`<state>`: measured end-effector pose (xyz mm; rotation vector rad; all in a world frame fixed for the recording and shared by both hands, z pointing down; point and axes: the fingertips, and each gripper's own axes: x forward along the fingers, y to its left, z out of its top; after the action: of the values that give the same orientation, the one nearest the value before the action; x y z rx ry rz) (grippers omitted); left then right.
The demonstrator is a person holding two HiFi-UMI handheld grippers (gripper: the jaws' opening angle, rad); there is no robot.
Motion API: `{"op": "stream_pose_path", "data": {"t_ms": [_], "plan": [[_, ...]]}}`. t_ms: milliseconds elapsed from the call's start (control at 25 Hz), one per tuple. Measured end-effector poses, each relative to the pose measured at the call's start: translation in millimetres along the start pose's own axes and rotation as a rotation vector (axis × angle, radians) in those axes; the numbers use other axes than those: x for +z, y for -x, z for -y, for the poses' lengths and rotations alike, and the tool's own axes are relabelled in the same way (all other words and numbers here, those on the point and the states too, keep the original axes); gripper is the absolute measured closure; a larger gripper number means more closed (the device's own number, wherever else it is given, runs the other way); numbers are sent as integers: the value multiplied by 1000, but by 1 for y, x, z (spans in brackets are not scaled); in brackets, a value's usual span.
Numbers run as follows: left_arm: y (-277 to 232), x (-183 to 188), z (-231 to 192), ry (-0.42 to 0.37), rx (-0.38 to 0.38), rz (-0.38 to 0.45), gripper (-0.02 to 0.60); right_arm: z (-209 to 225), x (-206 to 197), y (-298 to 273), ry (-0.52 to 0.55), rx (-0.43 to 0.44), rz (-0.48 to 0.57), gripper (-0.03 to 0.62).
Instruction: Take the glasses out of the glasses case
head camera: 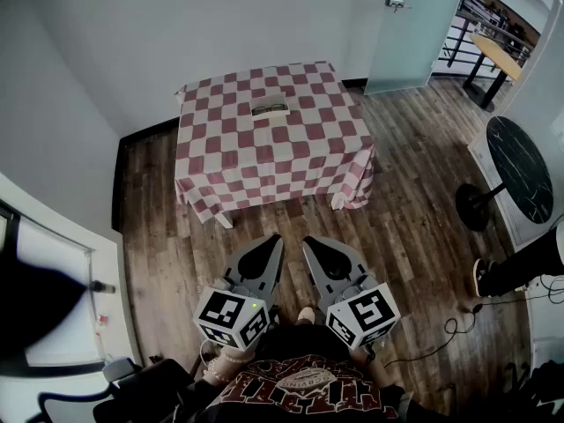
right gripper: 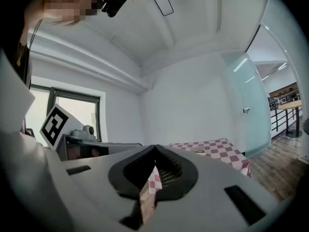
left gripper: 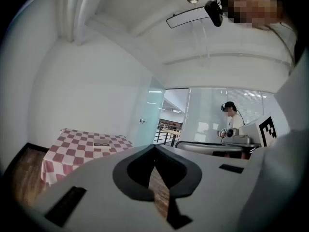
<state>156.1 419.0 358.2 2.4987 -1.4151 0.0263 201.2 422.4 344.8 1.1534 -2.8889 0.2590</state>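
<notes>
Both tools are close to the body: the left gripper and the right gripper, each with its fingers closed together at the tips and holding nothing. Well apart from them, the glasses case lies on the far half of the table, its long axis left to right, with the dark glasses in it. A checked cloth covers the table, which stands on a wood floor by white walls.

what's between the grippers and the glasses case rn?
Head view: only bare wood floor, then checkered tablecloth up to the glasses case. Both the left gripper and right gripper sit well short of the cloth, jaws together, empty.
</notes>
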Motion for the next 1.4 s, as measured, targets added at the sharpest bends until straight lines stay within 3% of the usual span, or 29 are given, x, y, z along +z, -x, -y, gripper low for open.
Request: {"op": "stream_pose_path", "data": {"t_ms": [480,1000,1400], "plan": [[-10,-5,14,6,8,7,583,14,-1,14,3,35,5,574],[-2,-18,6,13,94,15,583,15,-3,11,11,110,-6,574],[-32,-7,-24,26,23,1,583,22,-2,-25,27,110,-21,572]]}}
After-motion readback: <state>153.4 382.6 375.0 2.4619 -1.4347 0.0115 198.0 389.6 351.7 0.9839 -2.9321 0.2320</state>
